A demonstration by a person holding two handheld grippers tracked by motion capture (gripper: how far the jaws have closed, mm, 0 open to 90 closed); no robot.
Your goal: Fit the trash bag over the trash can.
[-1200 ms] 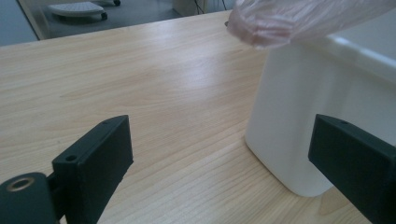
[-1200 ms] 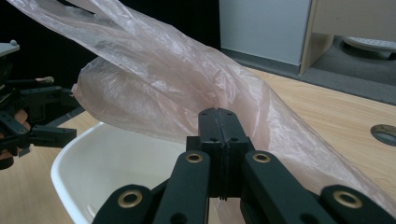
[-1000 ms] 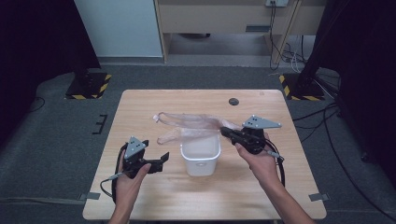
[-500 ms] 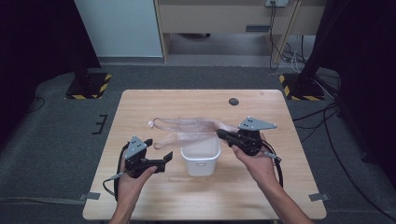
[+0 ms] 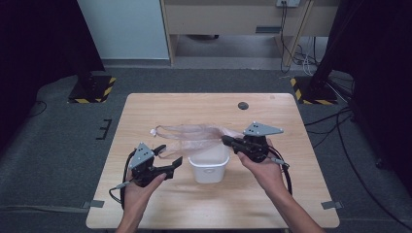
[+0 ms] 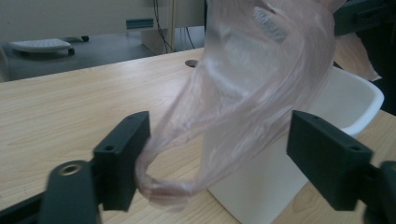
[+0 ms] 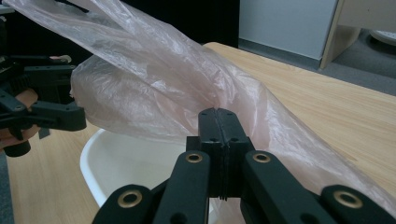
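Between the two tongs hangs a thin pink plastic bag. It is see-through, soft and full of wrinkles, and it shines a little where the light hits it. Its long loops look like handles, and one loop droops down in a curl.

The right gripper has its two black jaws pressed tight together, and a bunch of the bag is pinched between them. From that pinch the bag spreads away from the right gripper in a wide, puffy sheet, toward the left gripper.

The left gripper has its jaws wide apart. They have just been closing a little. A hanging loop of the bag sits in the gap between them. It brushes close by the inside of one jaw, but the flat black pads are not squeezing it.

Right under the bag, and between the two tongs, stands a small white tub. It is smooth, hard plastic with rounded corners and a thick rim. Part of the bag hangs over its open top.

Everything rests on a light wood table with a fine grain. Past the tongs, near the far edge, is a small dark round hole.
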